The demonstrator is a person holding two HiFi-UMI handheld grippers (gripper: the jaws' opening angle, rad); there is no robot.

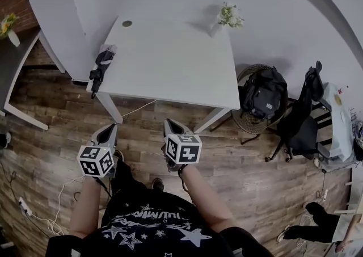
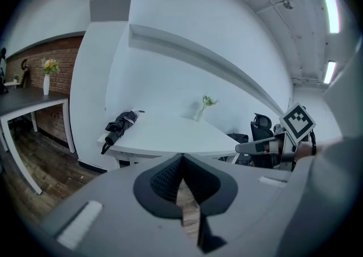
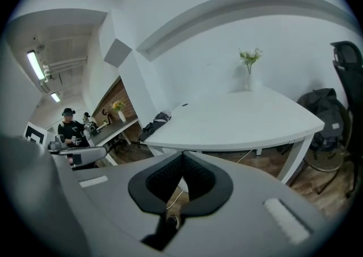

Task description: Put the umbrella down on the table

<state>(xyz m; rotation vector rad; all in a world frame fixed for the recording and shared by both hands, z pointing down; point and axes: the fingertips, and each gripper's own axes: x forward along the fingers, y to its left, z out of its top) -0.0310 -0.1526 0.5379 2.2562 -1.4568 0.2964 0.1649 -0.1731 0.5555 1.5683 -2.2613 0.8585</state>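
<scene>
The umbrella (image 1: 101, 68) overhangs the worktop (image 1: 170, 51) at its left edge; your left gripper (image 1: 109, 129) and right gripper (image 1: 172, 125), fingers clenched empty, hang short of its near edge.

This looks like an office: a white table (image 1: 170, 57) at centre, a second desk (image 1: 14, 63) by the brick wall (image 1: 17, 0) at upper left, a black swivel chair (image 1: 300, 117) and backpack (image 1: 264, 94) at right, and ceiling strip lights (image 2: 330, 15).

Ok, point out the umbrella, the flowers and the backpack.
umbrella (image 1: 101, 67): head view, middle of its folded black canopy.
flowers (image 1: 229, 16): head view, the cluster of blossoms.
backpack (image 1: 264, 96): head view, middle of its black front.
</scene>
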